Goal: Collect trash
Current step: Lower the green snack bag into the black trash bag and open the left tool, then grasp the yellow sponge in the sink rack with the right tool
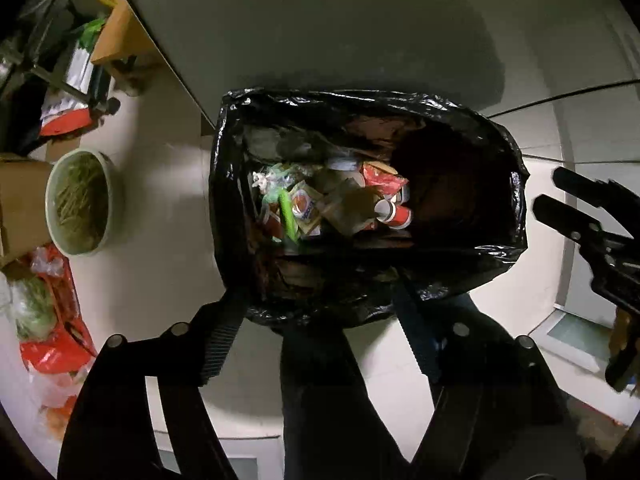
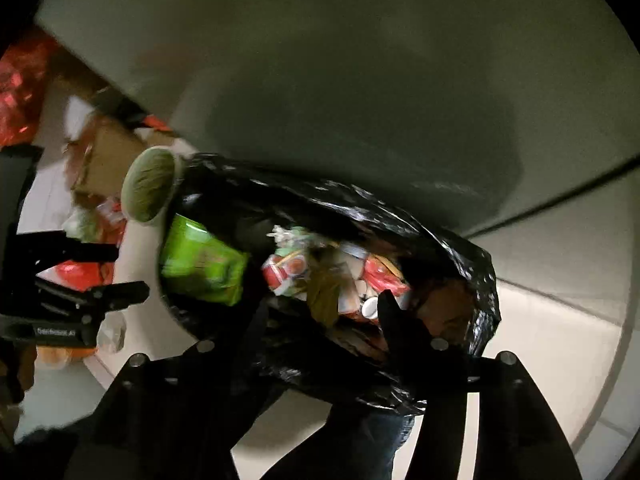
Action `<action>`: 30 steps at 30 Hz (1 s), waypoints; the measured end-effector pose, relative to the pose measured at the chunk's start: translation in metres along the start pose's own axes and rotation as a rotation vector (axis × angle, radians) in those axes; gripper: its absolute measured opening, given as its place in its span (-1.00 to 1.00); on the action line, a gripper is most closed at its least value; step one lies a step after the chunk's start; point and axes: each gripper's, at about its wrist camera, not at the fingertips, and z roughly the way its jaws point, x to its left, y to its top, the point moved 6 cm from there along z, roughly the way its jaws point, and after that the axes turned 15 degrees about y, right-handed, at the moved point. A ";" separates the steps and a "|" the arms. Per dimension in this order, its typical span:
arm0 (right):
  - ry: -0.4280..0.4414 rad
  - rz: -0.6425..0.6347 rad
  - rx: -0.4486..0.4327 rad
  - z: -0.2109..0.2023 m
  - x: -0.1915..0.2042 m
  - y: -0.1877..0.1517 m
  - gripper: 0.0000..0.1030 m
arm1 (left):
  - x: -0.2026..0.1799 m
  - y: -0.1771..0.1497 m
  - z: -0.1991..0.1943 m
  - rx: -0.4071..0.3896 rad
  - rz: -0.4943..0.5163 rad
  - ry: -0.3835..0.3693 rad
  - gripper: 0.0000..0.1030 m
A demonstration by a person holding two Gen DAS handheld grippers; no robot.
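Note:
A trash bin lined with a black bag [image 1: 496, 152] stands on the floor against a grey wall; it also shows in the right wrist view [image 2: 460, 248]. Cups, wrappers and paper [image 1: 344, 204] lie inside. My left gripper [image 1: 320, 312] is open and empty above the bin's near rim. My right gripper [image 2: 324, 308] is open over the bin. A green packet [image 2: 204, 268] shows blurred in mid-air at the bin's left side, free of the fingers. The right gripper also shows at the right of the left wrist view [image 1: 548, 190].
A round green bowl of green scraps [image 1: 80, 204] sits on the floor left of the bin. Red and clear plastic bags [image 1: 52, 336], cardboard boxes [image 1: 20, 204] and a metal rack [image 1: 52, 60] crowd the left. A white tiled floor [image 1: 160, 184] surrounds the bin.

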 end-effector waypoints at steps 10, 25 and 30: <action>0.178 -0.151 -0.222 -0.176 0.071 0.029 0.48 | -0.014 -0.026 -0.168 -0.247 0.097 -0.080 0.71; -0.130 -0.118 -0.756 -0.463 -0.091 0.161 0.89 | -0.123 0.054 -0.379 -0.621 0.068 -0.187 0.75; -0.267 -0.069 -0.692 -0.490 -0.219 0.215 0.87 | -0.154 0.083 -0.381 -0.599 0.043 -0.143 0.75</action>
